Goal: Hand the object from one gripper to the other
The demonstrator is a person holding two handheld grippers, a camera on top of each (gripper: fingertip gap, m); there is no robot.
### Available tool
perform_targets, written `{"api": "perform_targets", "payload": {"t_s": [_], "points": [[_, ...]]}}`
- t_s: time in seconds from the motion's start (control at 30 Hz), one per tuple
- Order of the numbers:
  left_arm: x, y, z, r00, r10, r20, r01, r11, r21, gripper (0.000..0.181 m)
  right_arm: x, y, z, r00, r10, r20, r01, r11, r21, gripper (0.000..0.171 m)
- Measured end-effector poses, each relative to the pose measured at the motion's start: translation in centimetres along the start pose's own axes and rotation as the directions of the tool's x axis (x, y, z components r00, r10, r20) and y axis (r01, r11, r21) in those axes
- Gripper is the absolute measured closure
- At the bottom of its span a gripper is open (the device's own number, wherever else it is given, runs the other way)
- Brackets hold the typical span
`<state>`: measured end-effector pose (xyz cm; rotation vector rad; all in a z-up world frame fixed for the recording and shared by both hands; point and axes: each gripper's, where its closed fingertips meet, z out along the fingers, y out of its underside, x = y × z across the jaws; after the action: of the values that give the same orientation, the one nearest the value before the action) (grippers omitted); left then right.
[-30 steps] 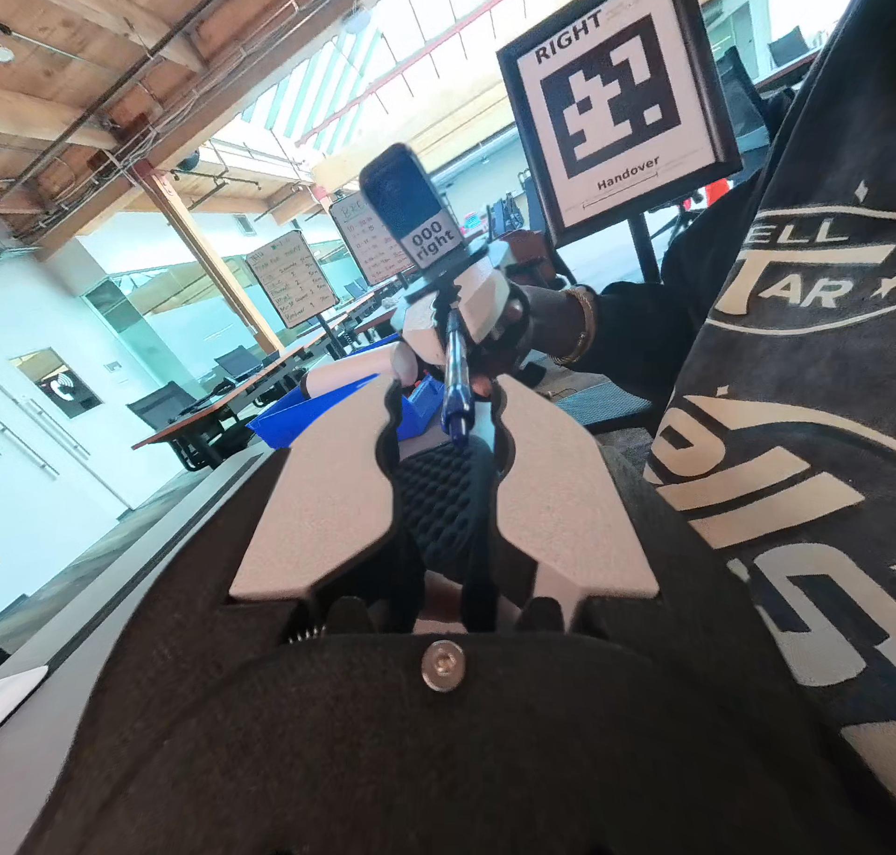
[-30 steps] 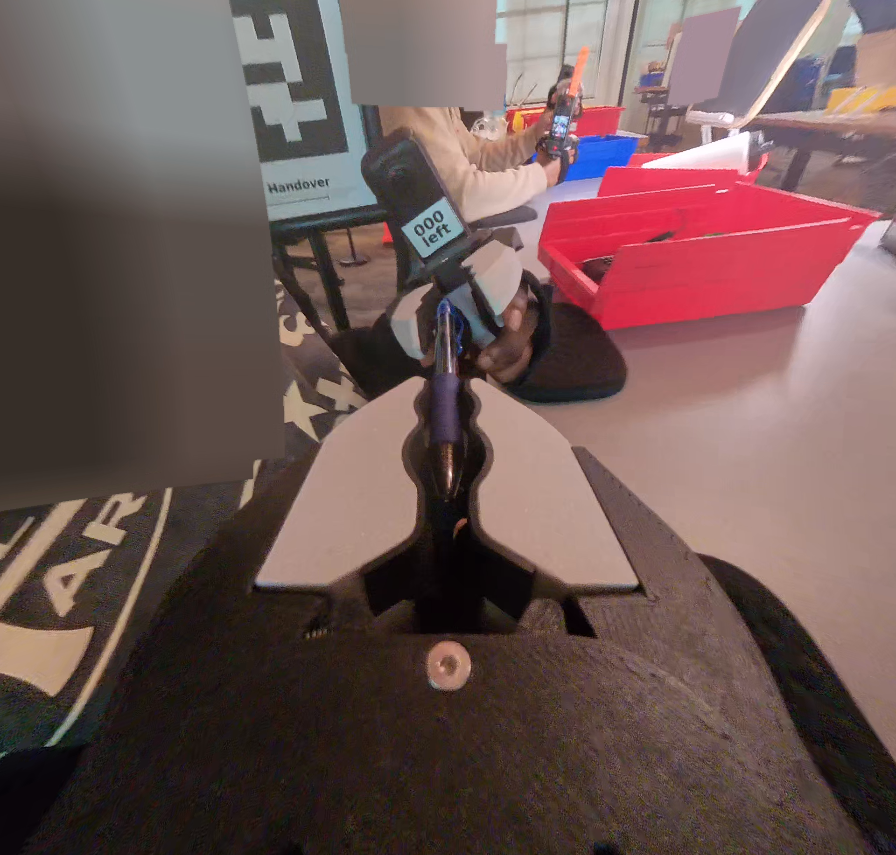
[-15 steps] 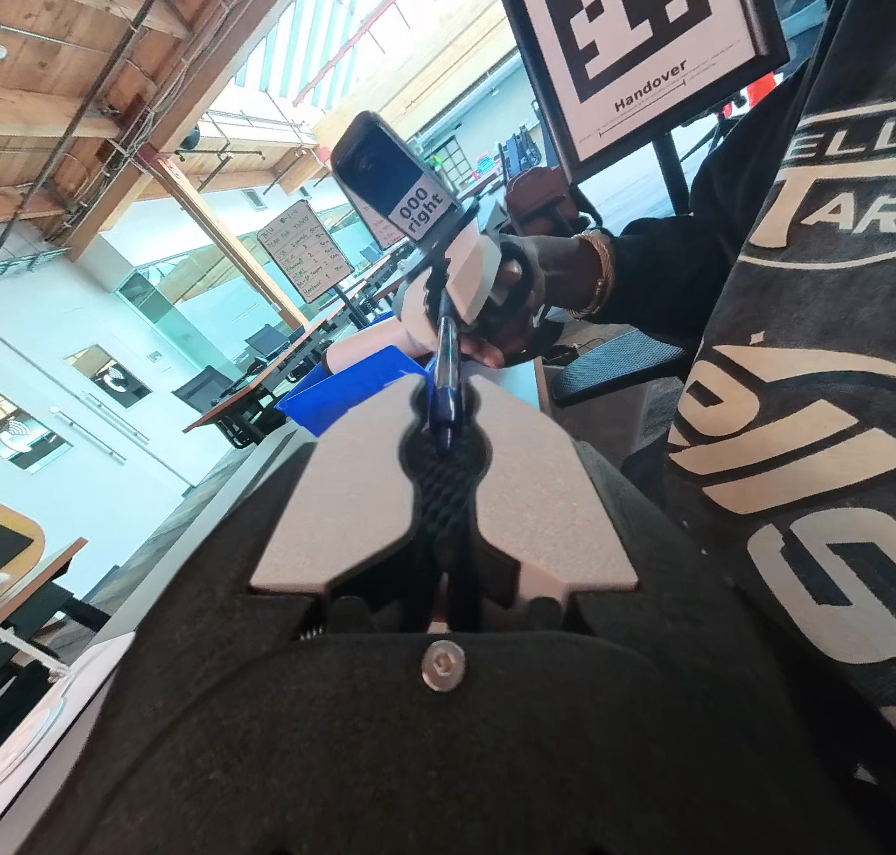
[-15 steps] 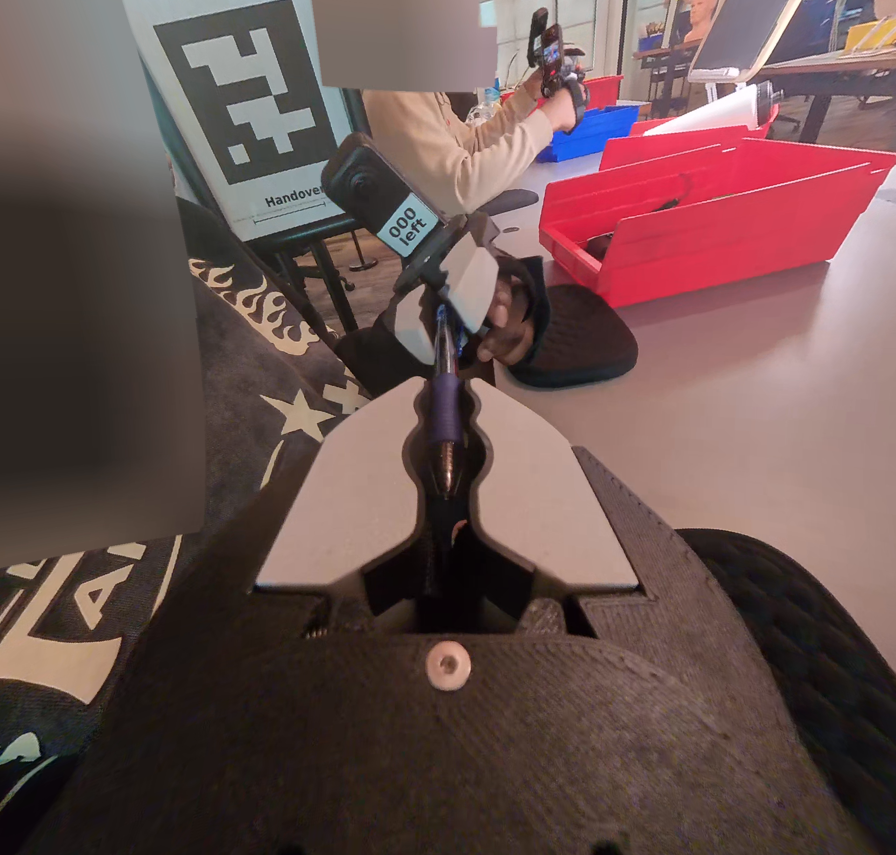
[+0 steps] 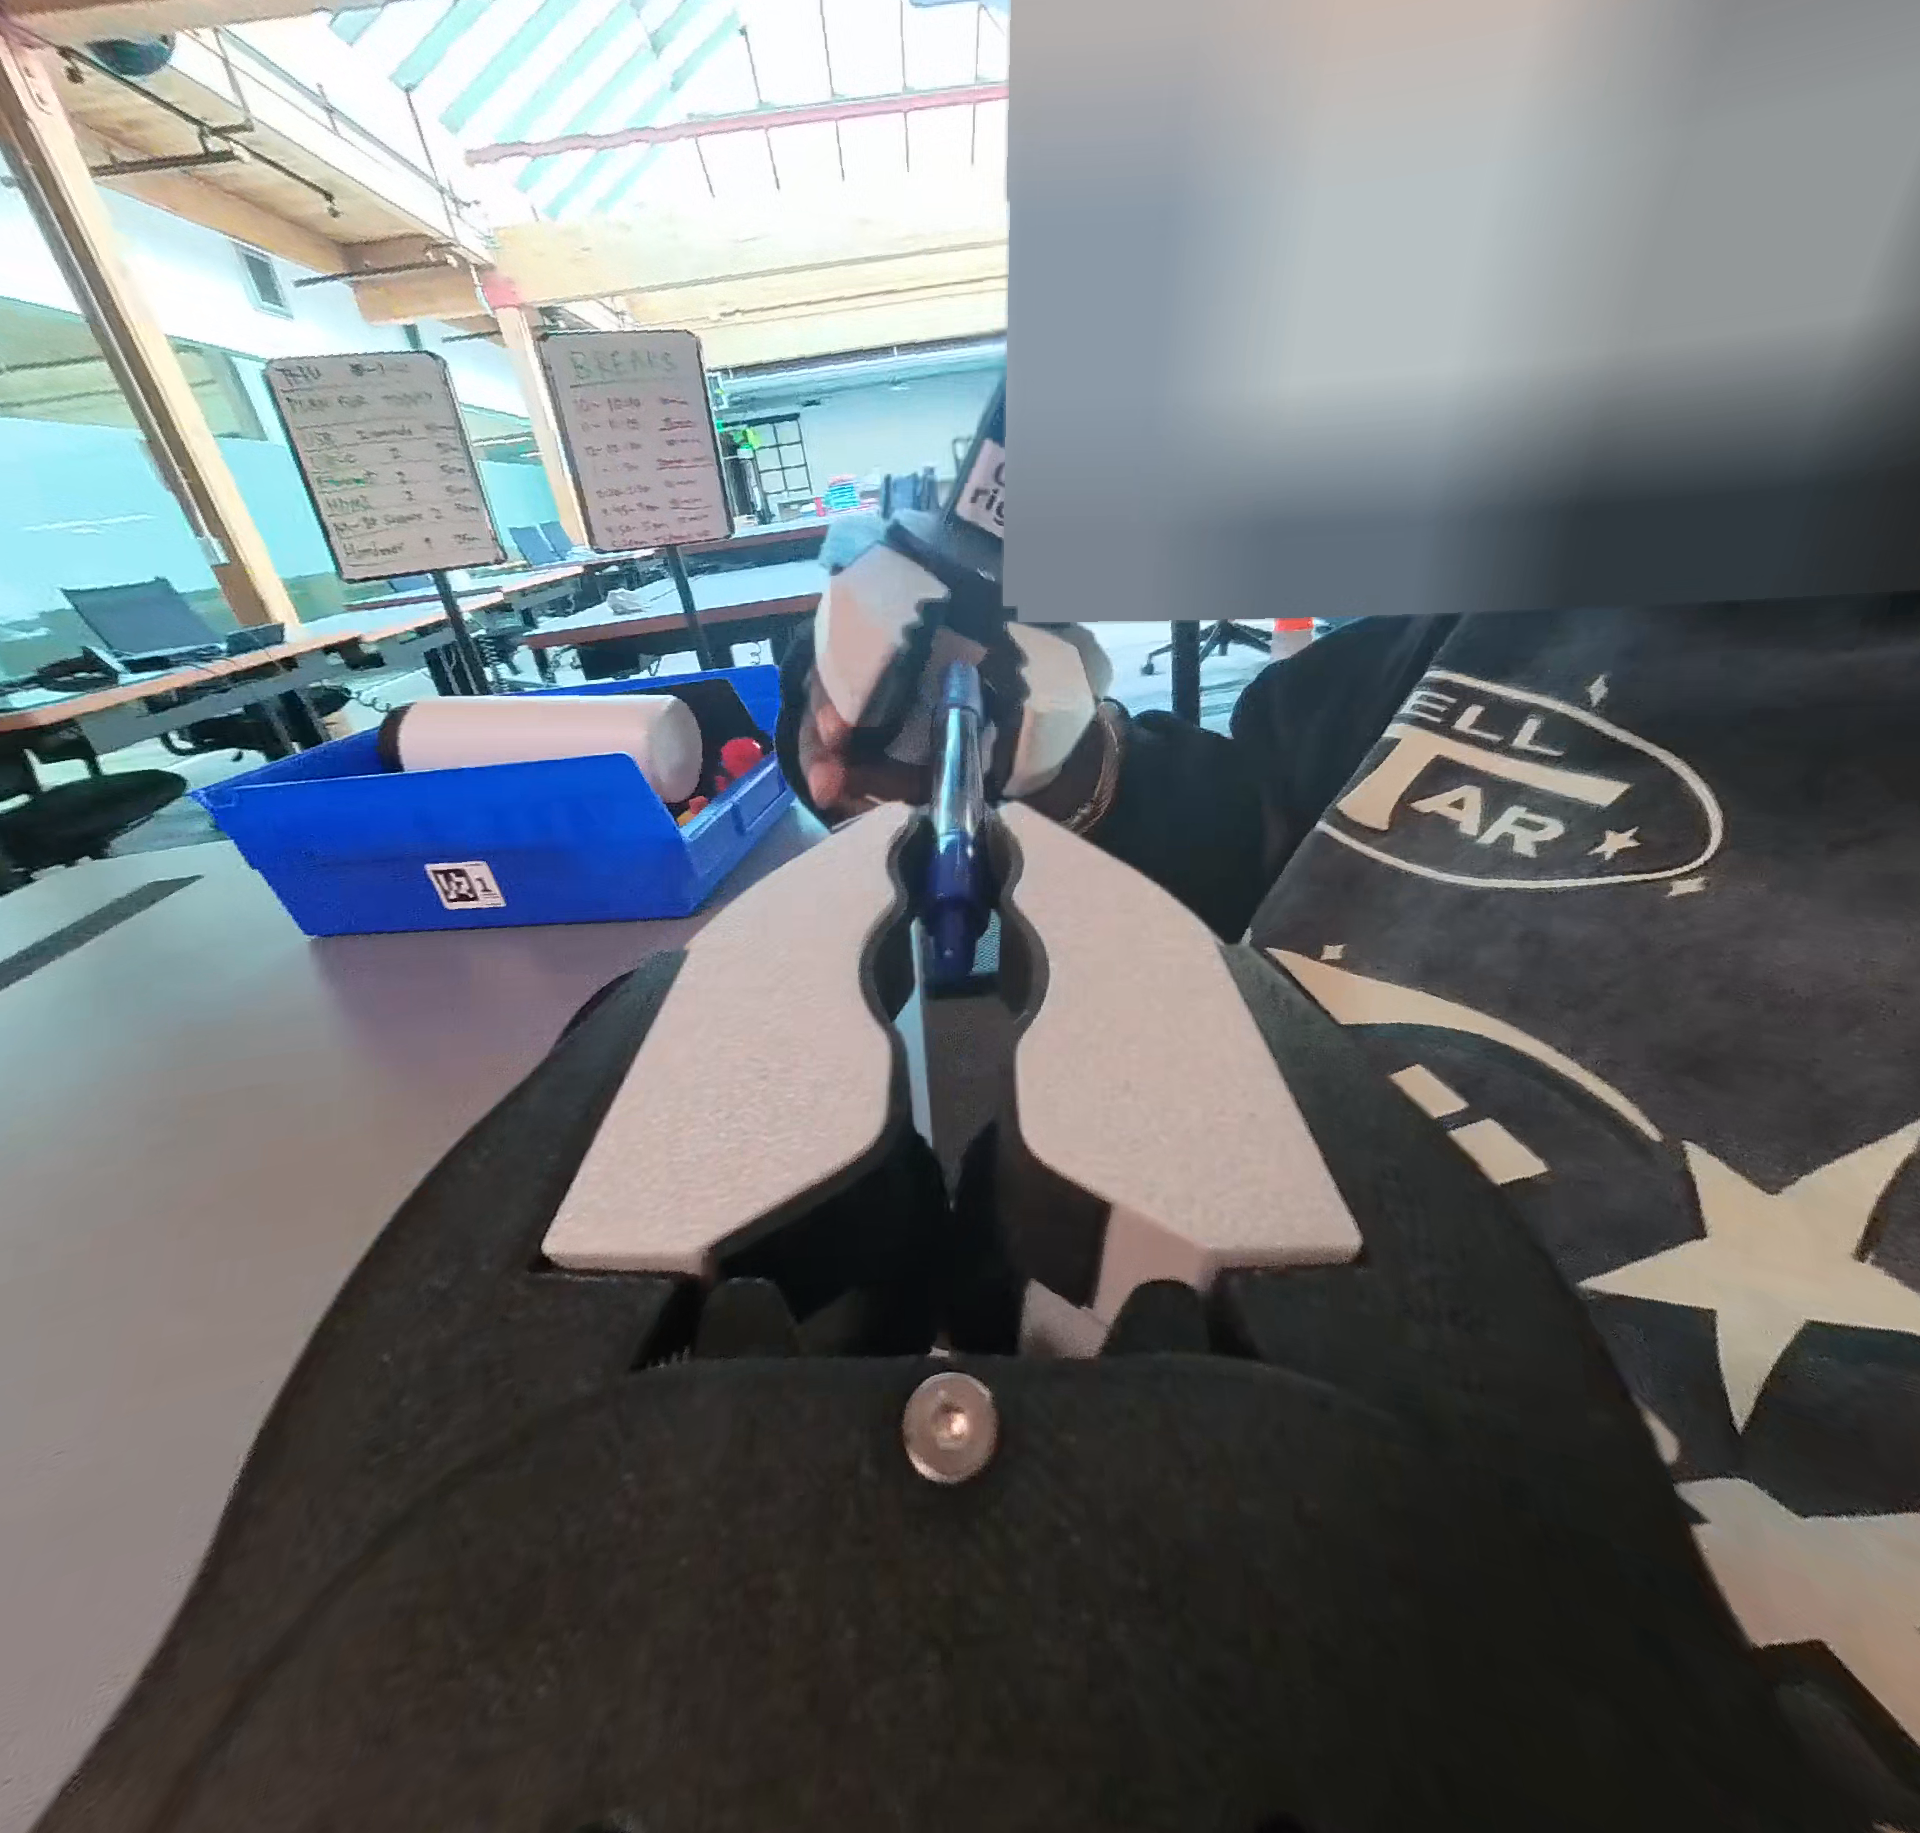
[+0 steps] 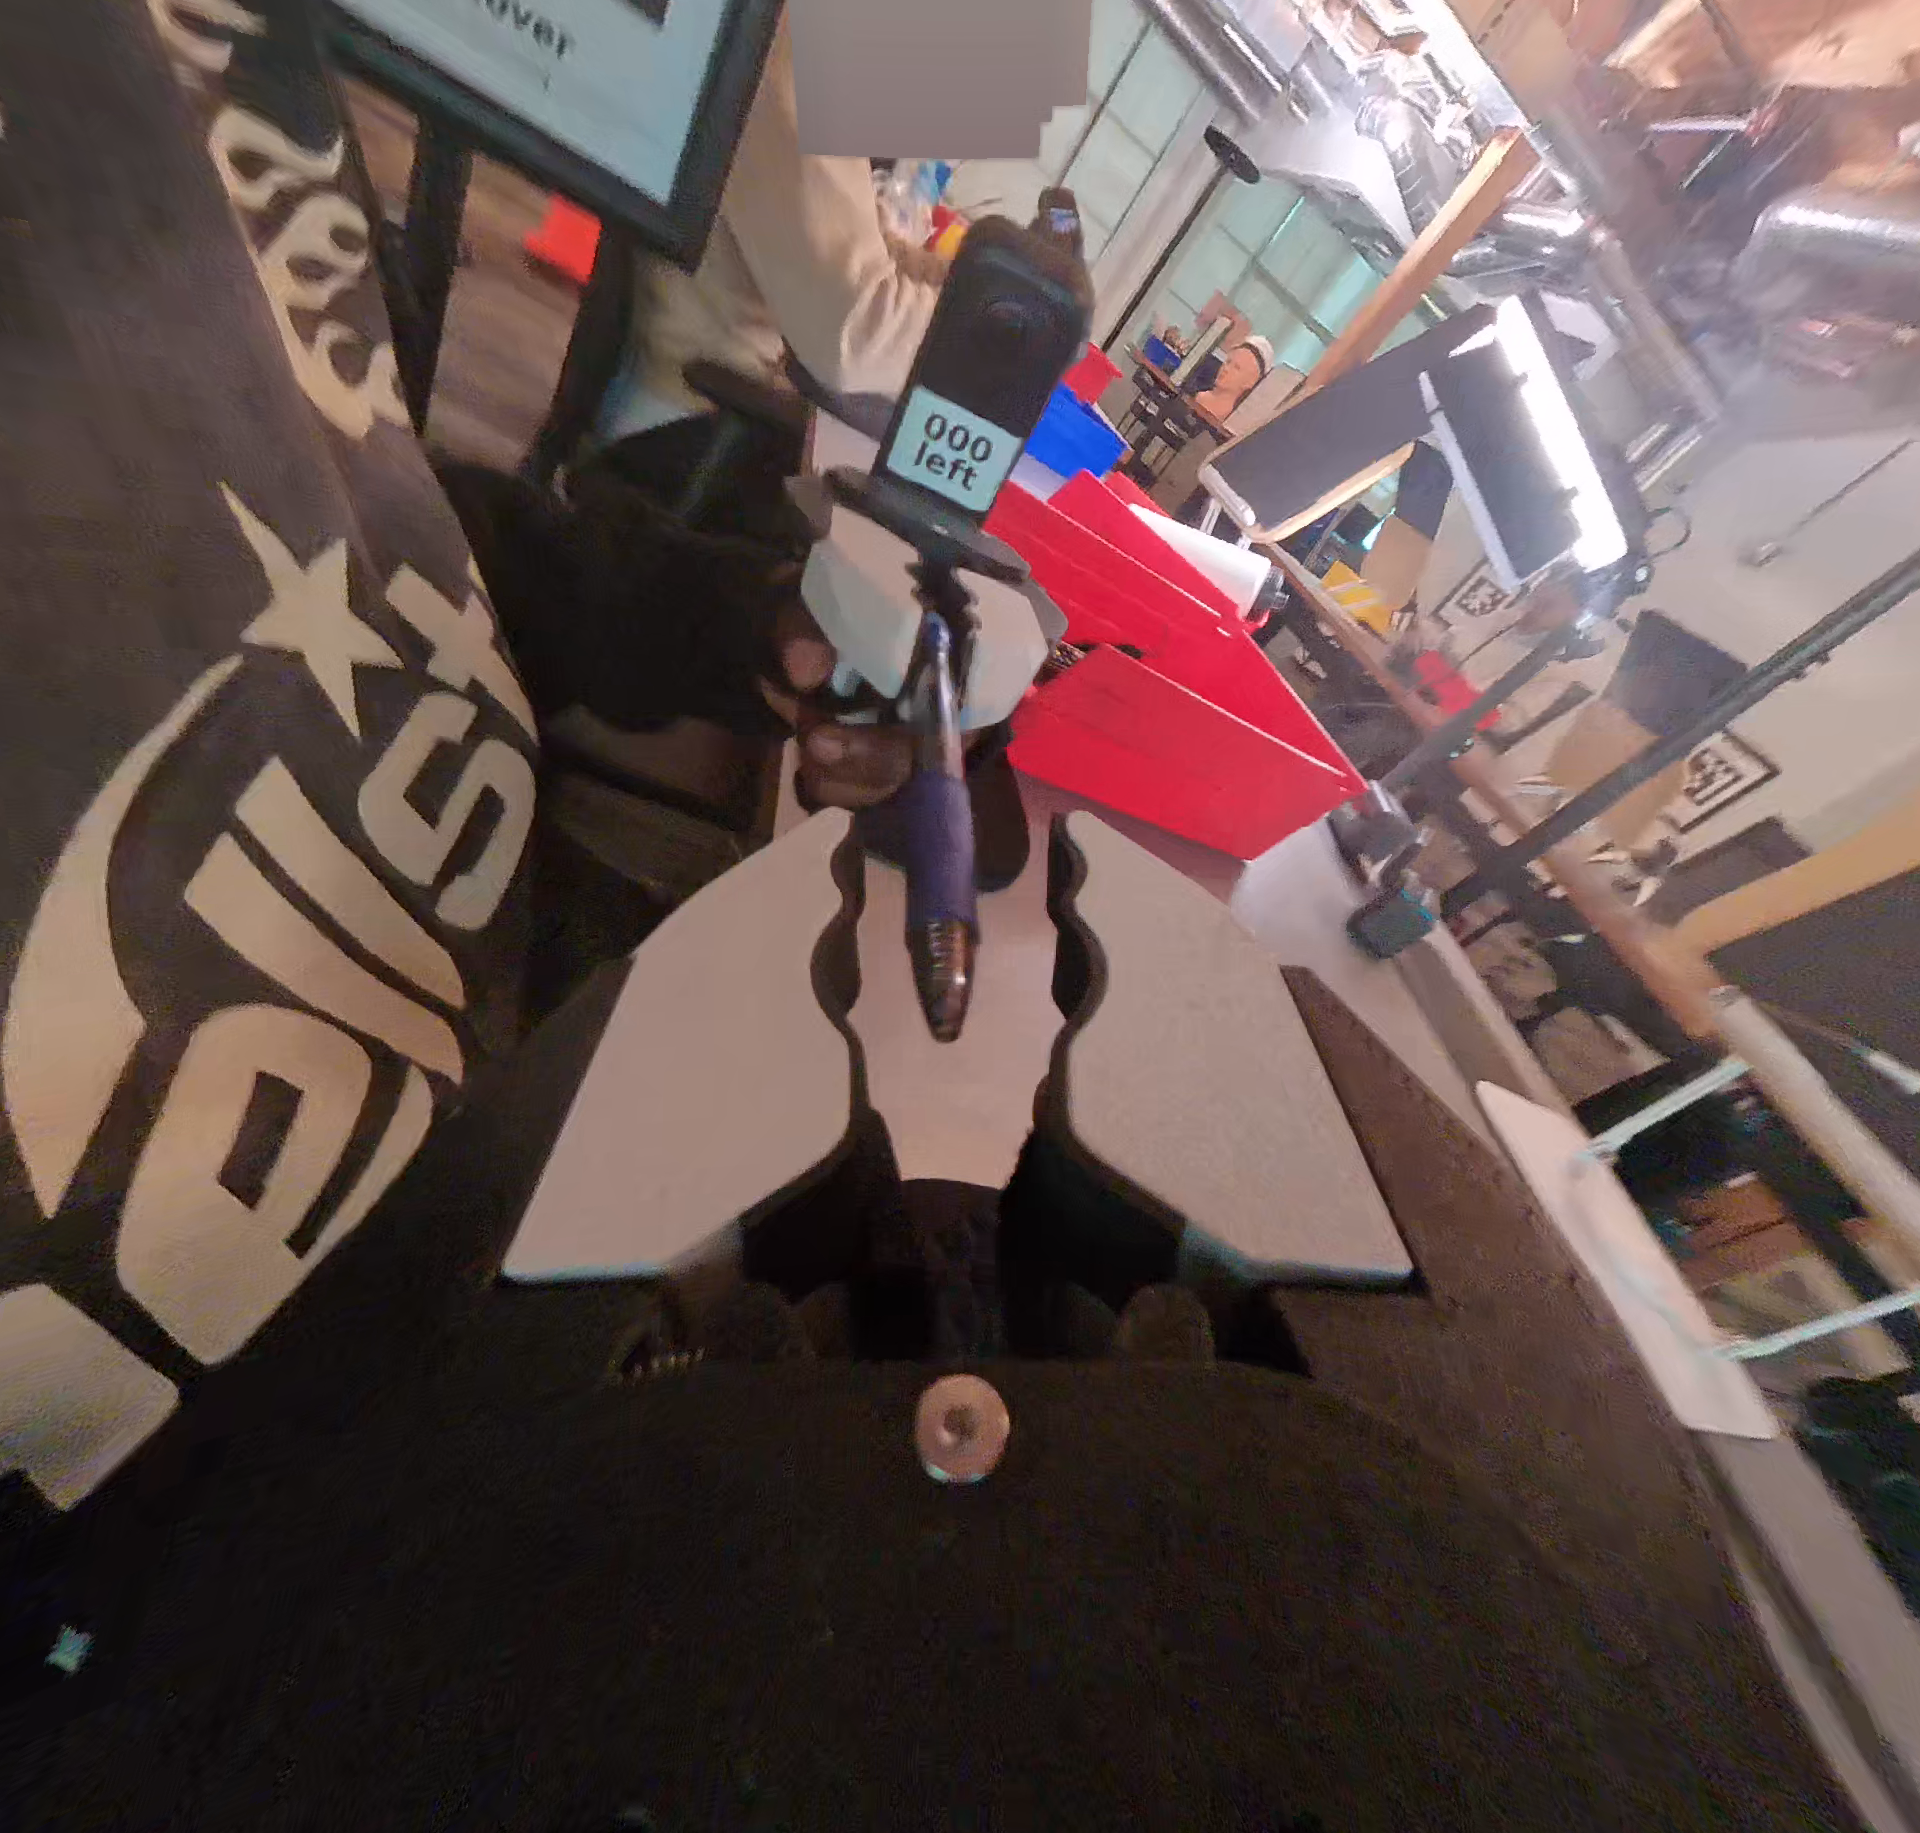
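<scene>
Left wrist view: slim blue pen (image 5: 954, 848).

Each camera sat just behind its own gripper and looked forward along the fingers. The left wrist view faced the right gripper (image 5: 951, 713) closely; the right wrist view, tilted, faced the left gripper (image 6: 920, 661). Both shared the pen (image 5: 954, 827).

Timber ceiling beams (image 5: 125, 329), bright skylight (image 5: 727, 48), two whiteboards (image 5: 379, 464), grey tabletop (image 5: 208, 1056), office desks (image 5: 208, 656)
</scene>
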<state>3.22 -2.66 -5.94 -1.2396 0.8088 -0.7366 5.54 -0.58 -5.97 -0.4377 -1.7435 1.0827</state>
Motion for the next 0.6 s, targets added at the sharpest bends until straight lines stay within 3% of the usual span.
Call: {"api": "perform_targets", "payload": {"t_s": [0.17,0.3,0.4,0.47,0.6], "points": [[0.3,0.4,0.3,0.999,-0.033,-0.023,0.032,0.999,-0.02,0.171,-0.7,-0.8,0.1,0.993,-0.12,-0.01,0.121,0.992,0.025,0.159],[0.4,0.4,0.2,0.998,-0.044,-0.04,0.043,0.999,-0.012,0.171,-0.9,-0.6,0.2,0.995,-0.097,0.016,0.097,0.995,0.009,0.159],[0.2,0.2,0.2,0.998,0.061,-0.006,-0.061,0.998,0.008,0.166,-0.5,-0.6,0.3,0.994,0.095,0.057,-0.097,0.995,0.029,0.159],[0.0,0.0,0.1,0.984,0.169,0.057,-0.17,0.985,0.018,0.145,0.1,-0.2,0.4,0.954,0.287,0.083,-0.291,0.956,0.03,0.159],[-1.2,0.7,0.0,0.926,0.34,0.161,-0.328,0.94,-0.097,0.136,0.9,0.2,0.3,0.753,0.63,0.19,-0.646,0.762,0.037,0.159]]}}
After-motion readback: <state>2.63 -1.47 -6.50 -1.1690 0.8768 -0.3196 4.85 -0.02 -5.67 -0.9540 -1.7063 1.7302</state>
